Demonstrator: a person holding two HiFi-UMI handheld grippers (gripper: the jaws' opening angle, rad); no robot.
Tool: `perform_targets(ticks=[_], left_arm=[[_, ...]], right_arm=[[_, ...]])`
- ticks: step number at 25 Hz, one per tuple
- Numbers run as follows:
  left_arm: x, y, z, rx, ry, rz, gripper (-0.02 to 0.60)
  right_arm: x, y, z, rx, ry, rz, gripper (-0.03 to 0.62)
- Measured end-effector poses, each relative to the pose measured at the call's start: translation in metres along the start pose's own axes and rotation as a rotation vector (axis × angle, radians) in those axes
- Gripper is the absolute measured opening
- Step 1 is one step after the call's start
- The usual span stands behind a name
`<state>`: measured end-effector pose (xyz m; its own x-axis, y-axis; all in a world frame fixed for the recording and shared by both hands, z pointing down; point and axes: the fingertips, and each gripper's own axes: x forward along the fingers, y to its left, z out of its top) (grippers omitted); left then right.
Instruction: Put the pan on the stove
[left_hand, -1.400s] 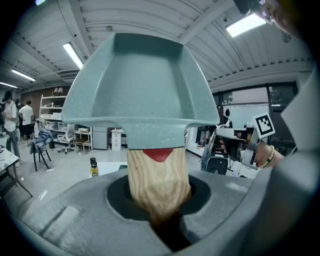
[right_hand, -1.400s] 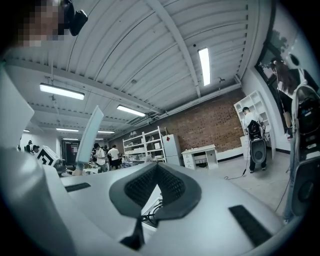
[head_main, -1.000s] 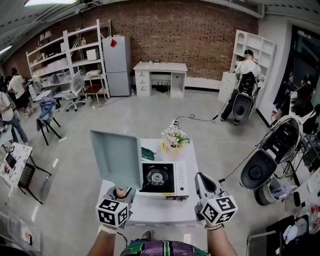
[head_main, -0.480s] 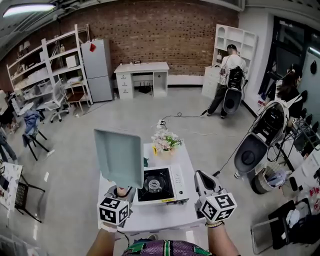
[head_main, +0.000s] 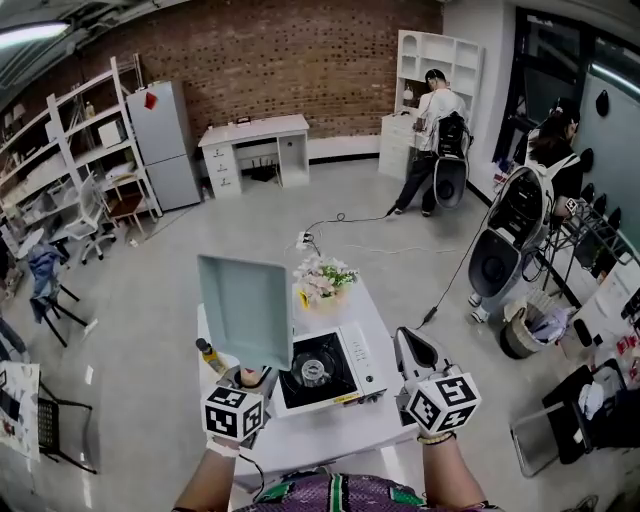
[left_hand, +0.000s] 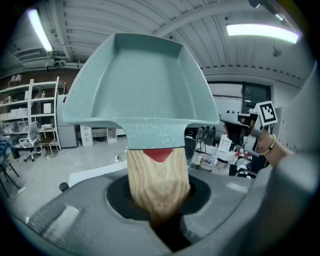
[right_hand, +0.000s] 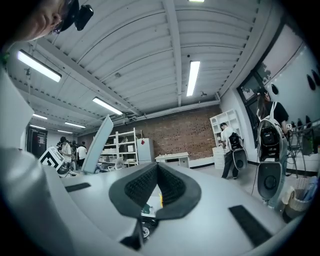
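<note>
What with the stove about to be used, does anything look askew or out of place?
Only the pan: the left gripper holds it by its wooden handle, tipped up almost on edge in the air beside the stove, not flat on the burner. Nothing looks spilled or damaged.

Pan (head_main: 245, 312): pale teal, square, shallow, speckled finish, with a light wooden handle (left_hand: 157, 175) and a red patch at the joint. Held off the tabletop (head_main: 330, 432), near upright, handle downward and clamped in the left gripper (head_main: 248, 380) jaws.

Stove (head_main: 330, 378): white portable single-burner unit with a black top, flat on the tabletop, just right of the pan.
</note>
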<state>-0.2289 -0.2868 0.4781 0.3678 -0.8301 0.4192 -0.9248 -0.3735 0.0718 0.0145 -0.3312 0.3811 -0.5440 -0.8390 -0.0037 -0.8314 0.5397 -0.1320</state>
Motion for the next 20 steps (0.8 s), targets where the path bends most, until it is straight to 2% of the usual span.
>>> perform_targets(ticks=[14,20], left_arm=[[0.044,0.036,-0.027,0.076,0.117,-0.128,0.091],[0.056,0.048,-0.036,0.097,0.154,-0.156,0.091]], right_arm=[[0.024,0.015,-0.014,0.008,0.011,-0.082,0.002],[0.032,0.024,-0.025,0.007,0.037,-0.067,0.002]])
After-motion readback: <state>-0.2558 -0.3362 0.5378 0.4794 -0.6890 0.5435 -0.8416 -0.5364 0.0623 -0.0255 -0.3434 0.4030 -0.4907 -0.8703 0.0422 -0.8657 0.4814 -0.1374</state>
